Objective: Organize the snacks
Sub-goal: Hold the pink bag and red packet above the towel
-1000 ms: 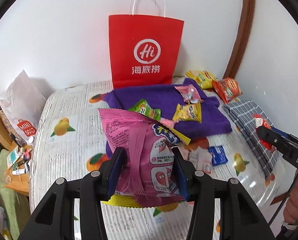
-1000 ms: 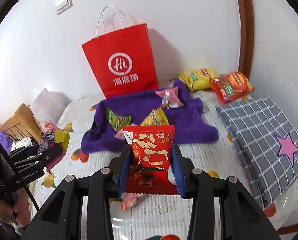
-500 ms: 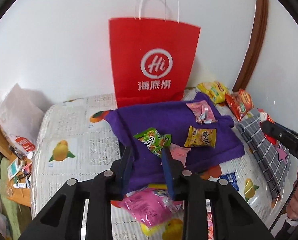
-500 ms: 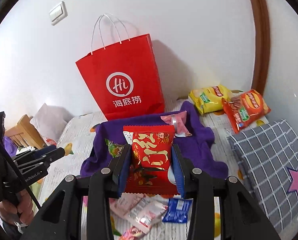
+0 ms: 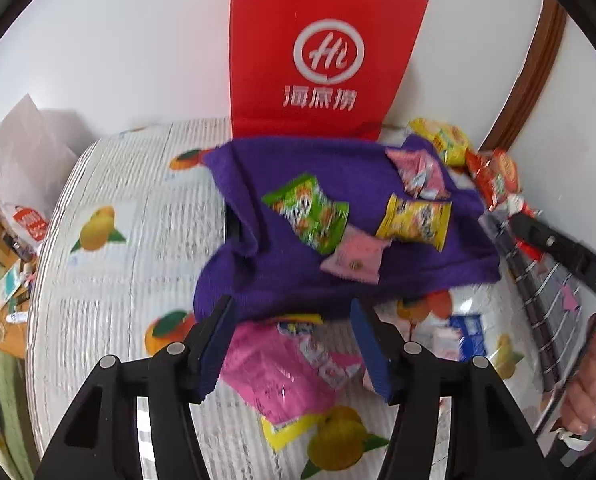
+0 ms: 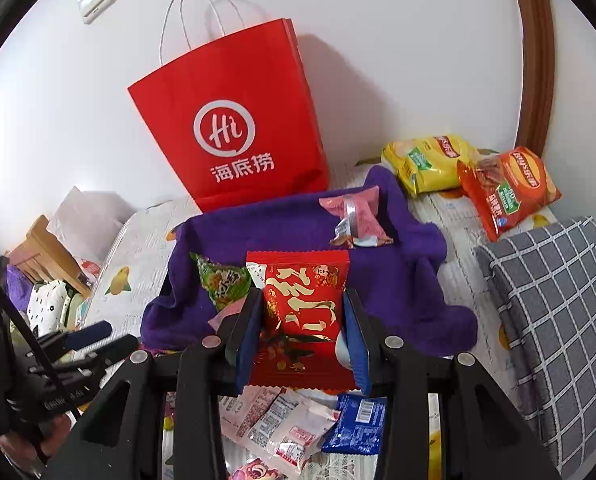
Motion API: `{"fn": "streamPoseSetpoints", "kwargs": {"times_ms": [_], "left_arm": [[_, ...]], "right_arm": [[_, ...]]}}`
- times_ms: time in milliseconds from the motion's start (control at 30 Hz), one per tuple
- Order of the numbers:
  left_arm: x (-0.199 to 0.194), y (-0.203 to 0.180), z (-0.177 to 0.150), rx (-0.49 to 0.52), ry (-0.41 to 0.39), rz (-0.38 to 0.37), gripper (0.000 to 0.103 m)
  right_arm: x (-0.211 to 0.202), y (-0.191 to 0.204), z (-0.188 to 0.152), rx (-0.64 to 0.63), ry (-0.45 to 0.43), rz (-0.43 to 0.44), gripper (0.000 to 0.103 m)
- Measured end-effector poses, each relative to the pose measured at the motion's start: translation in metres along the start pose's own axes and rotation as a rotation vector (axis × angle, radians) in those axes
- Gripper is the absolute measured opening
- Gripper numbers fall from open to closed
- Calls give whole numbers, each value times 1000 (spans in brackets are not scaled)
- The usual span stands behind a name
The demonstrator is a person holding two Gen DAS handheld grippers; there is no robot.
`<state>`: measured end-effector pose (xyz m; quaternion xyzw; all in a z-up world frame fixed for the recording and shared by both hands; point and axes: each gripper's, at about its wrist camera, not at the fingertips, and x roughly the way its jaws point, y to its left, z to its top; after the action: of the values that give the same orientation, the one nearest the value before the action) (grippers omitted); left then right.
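Note:
My left gripper (image 5: pixel 292 312) is open and empty above the pink snack bag (image 5: pixel 286 372), which lies on the fruit-print cloth in front of the purple towel (image 5: pixel 282 276). On the towel lie a green packet (image 5: pixel 309 210), a yellow packet (image 5: pixel 415 220), a small pink packet (image 5: pixel 355 260) and another pink one (image 5: pixel 417 170). My right gripper (image 6: pixel 303 308) is shut on a red packet with gold lettering (image 6: pixel 301 304), held above the towel's (image 6: pixel 397 280) front edge. A red paper bag (image 6: pixel 234 128) stands behind the towel.
Yellow (image 6: pixel 429 162) and orange (image 6: pixel 505 188) chip bags lie at the back right. A grey checked cushion (image 6: pixel 557 300) is on the right. White and pink packets (image 6: pixel 282 428) and a blue packet (image 6: pixel 353 424) lie below my right gripper. A white bag (image 5: pixel 22 160) and clutter sit left.
My left gripper let go of the pink bag, which dropped to the cloth, and its jaws opened wide. My right gripper moved toward the towel with the red packet.

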<state>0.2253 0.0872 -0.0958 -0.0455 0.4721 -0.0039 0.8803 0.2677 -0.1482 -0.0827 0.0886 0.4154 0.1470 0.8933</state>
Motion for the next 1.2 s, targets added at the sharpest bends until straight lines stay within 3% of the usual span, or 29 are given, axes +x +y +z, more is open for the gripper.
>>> {"fn": "streamPoseSetpoints", "kwargs": {"times_ms": [400,600,700,833,933,1200], "left_arm": [[43,-11,-37,-41,117,60,59],[71,-9,-44,-34,156,147,64],[72,-7,-47,-36,131,136,63],[67,-7,-49,-5,110,130,50],[59,-1,-51,-10,109,83,45],[23,8,-48,-15,69,43,43]], "right_arm": [[-11,-5,-32,-22,16,-14,39],[-6,-14,-41,-12,38,-14,39],[-2,-17,-44,-10,52,-18,40],[3,-21,-47,0,66,-25,39],[3,-19,-49,0,68,-32,39],[-6,-15,-49,-11,57,-54,39]]}}
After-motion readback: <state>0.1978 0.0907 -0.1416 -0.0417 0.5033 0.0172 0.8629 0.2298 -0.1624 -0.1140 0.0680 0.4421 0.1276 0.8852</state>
